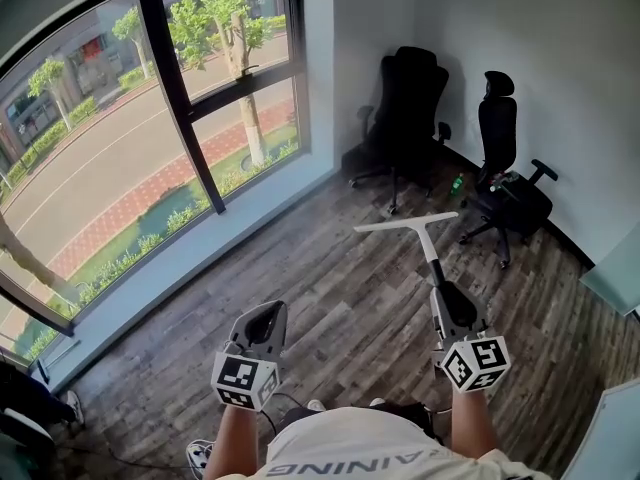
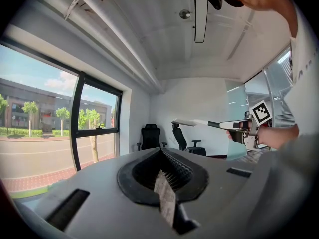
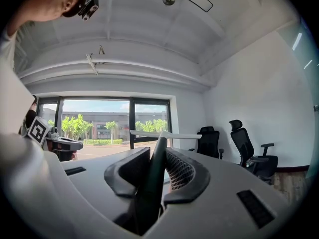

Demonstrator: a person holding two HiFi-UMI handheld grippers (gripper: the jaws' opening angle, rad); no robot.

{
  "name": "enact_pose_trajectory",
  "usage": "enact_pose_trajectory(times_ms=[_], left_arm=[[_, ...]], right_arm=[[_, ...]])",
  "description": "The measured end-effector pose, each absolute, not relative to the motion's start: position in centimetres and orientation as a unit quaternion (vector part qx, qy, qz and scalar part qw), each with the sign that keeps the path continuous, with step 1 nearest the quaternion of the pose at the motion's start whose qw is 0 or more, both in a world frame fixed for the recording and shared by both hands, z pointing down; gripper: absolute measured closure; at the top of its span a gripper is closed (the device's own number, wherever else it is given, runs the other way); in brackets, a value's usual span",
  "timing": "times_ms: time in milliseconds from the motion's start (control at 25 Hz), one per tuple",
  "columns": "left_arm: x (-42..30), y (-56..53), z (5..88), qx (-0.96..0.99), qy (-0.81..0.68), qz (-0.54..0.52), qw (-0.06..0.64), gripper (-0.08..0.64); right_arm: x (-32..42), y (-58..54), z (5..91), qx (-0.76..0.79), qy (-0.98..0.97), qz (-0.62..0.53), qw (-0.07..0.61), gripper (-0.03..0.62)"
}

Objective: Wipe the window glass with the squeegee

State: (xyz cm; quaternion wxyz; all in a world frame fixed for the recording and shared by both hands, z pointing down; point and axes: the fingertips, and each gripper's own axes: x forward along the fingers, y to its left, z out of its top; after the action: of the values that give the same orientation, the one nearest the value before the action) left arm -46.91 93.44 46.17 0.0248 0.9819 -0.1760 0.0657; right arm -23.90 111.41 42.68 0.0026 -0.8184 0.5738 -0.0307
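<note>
Well short of window: right gripper clamps squeegee handle; left gripper closed, empty.

Left tool closed, right tool clamping squeegee

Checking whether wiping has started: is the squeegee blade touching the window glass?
Apart. In the head view the squeegee, held in the right gripper, hangs over the wooden floor, clear of the window glass.

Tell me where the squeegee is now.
Right of centre in the head view, the squeegee is held in the right gripper, its blade toward the office chairs.
</note>
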Motion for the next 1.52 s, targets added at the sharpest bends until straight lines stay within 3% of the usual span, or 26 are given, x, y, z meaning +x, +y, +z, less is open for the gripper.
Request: enact_pose_trajectory(times_ms=[400, 760, 1520], left_arm=[[-50.4, 88.3, 47.5, 0.984, -0.166, 0.056, 0.041, 0.545], [-46.3, 82.7, 48.1, 0.983, -0.168, 0.07, 0.037, 0.545], [-21.4, 68.8, 47.5, 0.979, -0.184, 0.082, 0.034, 0.545]], right_arm=[[-26.8, 107.7, 43.2, -0.832, 0.553, -0.042, -0.011, 0.494], [-21.7, 100.5, 44.8, -0.829, 0.556, -0.053, 0.006, 0.494], [3.4, 83.8, 45.2, -0.791, 0.609, -0.059, 0.026, 0.494]])
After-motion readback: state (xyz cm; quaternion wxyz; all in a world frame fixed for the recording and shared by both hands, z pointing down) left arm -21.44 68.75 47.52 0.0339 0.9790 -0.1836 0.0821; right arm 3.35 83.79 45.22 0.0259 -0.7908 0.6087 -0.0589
